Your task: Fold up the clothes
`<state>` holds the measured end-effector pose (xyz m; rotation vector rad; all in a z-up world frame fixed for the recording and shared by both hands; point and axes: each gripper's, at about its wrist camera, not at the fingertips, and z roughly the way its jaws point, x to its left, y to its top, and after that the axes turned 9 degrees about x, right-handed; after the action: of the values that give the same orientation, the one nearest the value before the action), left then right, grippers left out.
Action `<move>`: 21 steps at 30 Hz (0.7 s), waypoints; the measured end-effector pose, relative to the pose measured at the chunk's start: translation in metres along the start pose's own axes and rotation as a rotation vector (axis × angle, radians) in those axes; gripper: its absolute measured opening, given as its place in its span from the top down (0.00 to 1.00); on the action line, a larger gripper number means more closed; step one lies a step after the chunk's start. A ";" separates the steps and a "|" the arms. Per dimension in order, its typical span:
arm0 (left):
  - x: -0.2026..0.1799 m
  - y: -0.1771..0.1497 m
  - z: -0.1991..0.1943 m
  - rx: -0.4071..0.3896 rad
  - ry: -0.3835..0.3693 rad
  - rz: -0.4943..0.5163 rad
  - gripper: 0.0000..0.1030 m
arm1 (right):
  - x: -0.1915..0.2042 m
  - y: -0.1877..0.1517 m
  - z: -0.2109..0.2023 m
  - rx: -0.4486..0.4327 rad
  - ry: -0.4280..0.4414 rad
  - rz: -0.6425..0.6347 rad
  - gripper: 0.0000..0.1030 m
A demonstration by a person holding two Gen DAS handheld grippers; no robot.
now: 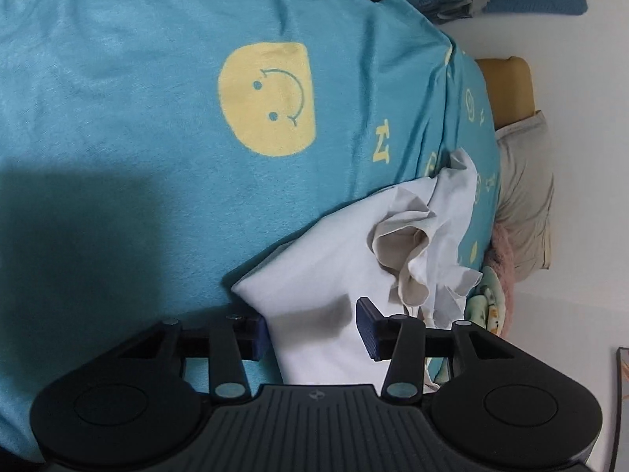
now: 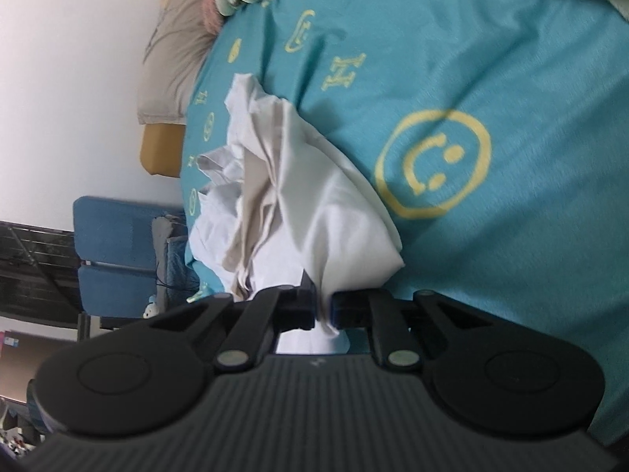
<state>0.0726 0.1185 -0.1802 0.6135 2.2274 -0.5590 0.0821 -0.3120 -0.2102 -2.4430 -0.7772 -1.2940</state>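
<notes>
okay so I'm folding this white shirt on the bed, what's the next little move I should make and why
Probably close the left gripper on the cloth between its fingers. The right gripper is already clamped on one end of the white shirt, while the left one is open with the fabric lying between its pads. The far end is still bunched up on the blue bedspread, so you likely need both ends held to pull it flat.

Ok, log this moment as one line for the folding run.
left hand-held gripper: open over white garment | right hand-held gripper: shut on white garment | surface: blue smiley bedspread
</notes>
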 end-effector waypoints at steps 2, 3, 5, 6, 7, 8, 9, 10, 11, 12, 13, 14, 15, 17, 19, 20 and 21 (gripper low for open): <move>-0.005 0.002 0.006 0.000 -0.010 0.023 0.56 | 0.004 0.001 -0.003 -0.009 0.000 -0.022 0.91; -0.007 0.002 0.009 -0.001 -0.014 0.035 0.66 | 0.006 0.000 -0.005 -0.013 -0.001 -0.033 0.91; -0.012 0.002 0.010 -0.012 -0.031 0.056 0.81 | 0.008 0.001 -0.006 -0.020 -0.002 -0.052 0.91; -0.014 0.001 0.010 -0.017 -0.041 0.064 0.90 | 0.009 0.001 -0.007 -0.023 -0.003 -0.061 0.91; -0.018 0.000 0.008 -0.023 -0.040 0.082 0.92 | 0.010 0.002 -0.007 -0.026 -0.005 -0.072 0.91; -0.024 -0.002 0.007 -0.033 -0.024 0.122 0.92 | 0.013 0.002 -0.009 -0.029 -0.007 -0.088 0.91; -0.030 -0.005 0.004 -0.048 -0.017 0.166 0.93 | 0.015 0.001 -0.011 -0.036 -0.004 -0.105 0.91; -0.035 -0.007 0.001 -0.065 -0.021 0.201 0.94 | 0.018 0.001 -0.013 -0.044 -0.001 -0.123 0.91; -0.039 -0.010 -0.003 -0.079 -0.033 0.227 0.94 | 0.021 0.000 -0.015 -0.051 0.003 -0.138 0.92; -0.041 -0.013 -0.008 -0.089 -0.051 0.242 0.95 | 0.023 -0.001 -0.018 -0.058 0.011 -0.146 0.92; -0.043 -0.016 -0.014 -0.096 -0.070 0.254 0.95 | 0.026 -0.001 -0.021 -0.064 0.018 -0.155 0.92; -0.045 -0.018 -0.020 -0.100 -0.090 0.264 0.95 | 0.029 -0.002 -0.024 -0.070 0.021 -0.169 0.92; -0.048 -0.021 -0.027 -0.099 -0.113 0.271 0.95 | 0.035 -0.004 -0.029 -0.079 0.017 -0.192 0.92; -0.058 -0.028 -0.040 -0.112 -0.130 0.334 0.96 | 0.048 -0.008 -0.041 -0.108 0.009 -0.245 0.92; -0.073 -0.037 -0.054 -0.151 -0.146 0.403 0.96 | 0.064 -0.011 -0.056 -0.122 0.034 -0.267 0.92; -0.078 -0.041 -0.063 -0.158 -0.163 0.414 0.96 | 0.072 -0.014 -0.065 -0.129 0.049 -0.282 0.92; -0.083 -0.045 -0.072 -0.159 -0.182 0.422 0.96 | 0.081 -0.017 -0.075 -0.139 0.057 -0.296 0.92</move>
<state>0.0576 0.1018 -0.0630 0.8804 1.8759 -0.2102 0.0581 -0.3058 -0.1013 -2.4513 -1.1008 -1.5632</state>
